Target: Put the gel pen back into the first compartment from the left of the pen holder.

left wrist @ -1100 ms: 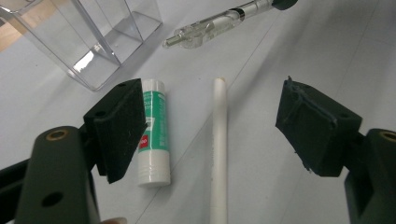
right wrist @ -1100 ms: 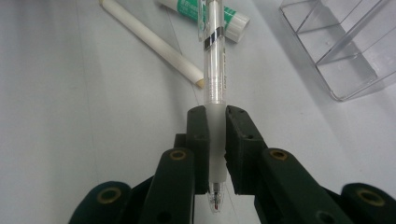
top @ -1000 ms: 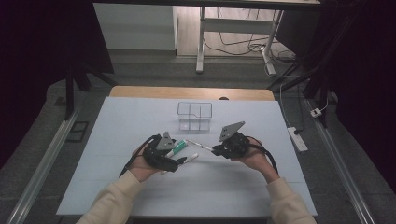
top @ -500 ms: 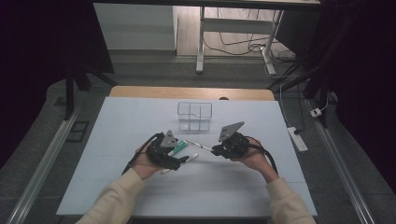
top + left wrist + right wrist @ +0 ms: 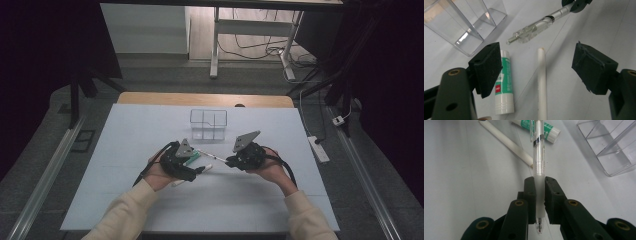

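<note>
My right gripper (image 5: 539, 195) is shut on a clear retractable pen (image 5: 539, 157), clamping its frosted grip; the pen (image 5: 210, 155) sticks out toward the left hand, just above the table. My left gripper (image 5: 536, 67) stands open over a white pencil-like stick (image 5: 542, 82) and a white-and-green glue stick (image 5: 504, 85), both lying on the table. The stick lies between the jaws and the glue stick runs under one of them. The held pen (image 5: 536, 25) hangs beyond them. In the high view the left gripper (image 5: 192, 165) and right gripper (image 5: 231, 161) face each other at mid-table.
A clear plastic divided organiser box (image 5: 208, 124) stands behind the grippers, its corner (image 5: 466, 27) close to the left gripper. The table (image 5: 125, 150) is covered in pale sheet; a power strip (image 5: 319, 148) lies off its right edge.
The hands have barely moved; the right gripper keeps its hold on the pen and the left gripper stays open over the stick and glue stick.
</note>
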